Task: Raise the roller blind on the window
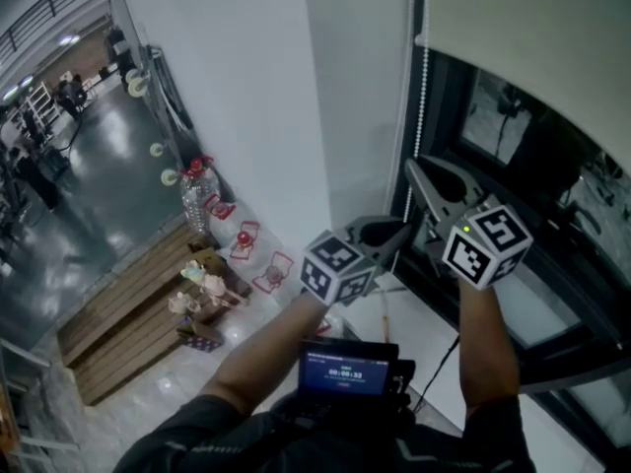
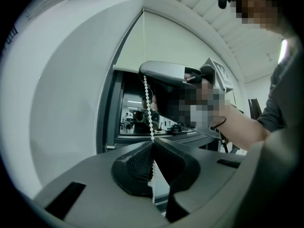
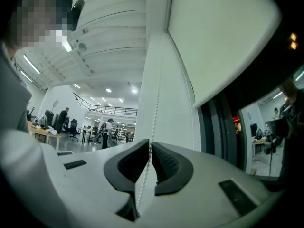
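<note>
Left gripper view: left claw (image 2: 153, 145) clenched on the bead chain (image 2: 148, 103), with the right claw (image 3: 150, 145) above it on the same chain. Right gripper view: pads pinch the chain too. Head view: roller blind (image 1: 523, 28) hangs partway down the window (image 1: 513, 156), its bottom edge above both claws.

Clear water bottle (image 1: 195, 197) with red cap stands by the white wall (image 1: 246, 97), small red frames (image 1: 273, 271) just beside it. Wooden pallets (image 1: 123, 318) lie on the glossy floor (image 1: 89, 185), pastel clutter (image 1: 197, 289) on top.
</note>
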A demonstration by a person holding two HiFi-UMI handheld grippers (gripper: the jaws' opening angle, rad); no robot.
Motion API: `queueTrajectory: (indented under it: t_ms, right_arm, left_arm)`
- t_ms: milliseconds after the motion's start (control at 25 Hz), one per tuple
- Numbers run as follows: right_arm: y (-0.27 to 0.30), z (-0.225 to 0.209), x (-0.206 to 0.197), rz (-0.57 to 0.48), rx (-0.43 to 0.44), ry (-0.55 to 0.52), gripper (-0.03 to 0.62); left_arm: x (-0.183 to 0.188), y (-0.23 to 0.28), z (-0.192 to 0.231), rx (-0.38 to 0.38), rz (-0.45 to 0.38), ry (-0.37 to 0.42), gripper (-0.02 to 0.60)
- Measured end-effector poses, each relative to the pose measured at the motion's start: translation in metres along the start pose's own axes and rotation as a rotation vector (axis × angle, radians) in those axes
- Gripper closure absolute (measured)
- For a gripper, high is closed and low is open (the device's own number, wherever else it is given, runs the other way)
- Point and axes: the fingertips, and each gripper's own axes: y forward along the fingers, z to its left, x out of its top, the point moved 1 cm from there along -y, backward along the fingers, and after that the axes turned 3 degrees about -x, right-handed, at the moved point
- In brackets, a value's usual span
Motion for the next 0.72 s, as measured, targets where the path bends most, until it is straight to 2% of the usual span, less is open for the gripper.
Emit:
queueTrajectory:
  t_ms: [40,160,520,720]
  right_arm:
    - [0.0,0.001,0.0,-0.001,0.01,0.015,0.579]
    - [-0.001,0.002,0.001,-0.02,0.028,0.04,0.589]
    - [-0.004,0.005,-0.005,-0.024,0.001,0.043,0.592]
    - [-0.006,0.008,-0.025,0.001,0.006,0.083,0.591]
  left_arm:
    - [0.0,-0.001,-0.001,-0.001,-0.001,0.002,0.578]
    - [-0.003,-0.003,-0.001,0.001,0.004,0.004,0.578]
    - [-0.007,-0.003,-0.005,0.005,-0.001,-0.014,0.578]
    - [-0.025,-0.007,-0.004,0.01,0.013,-0.059,0.578]
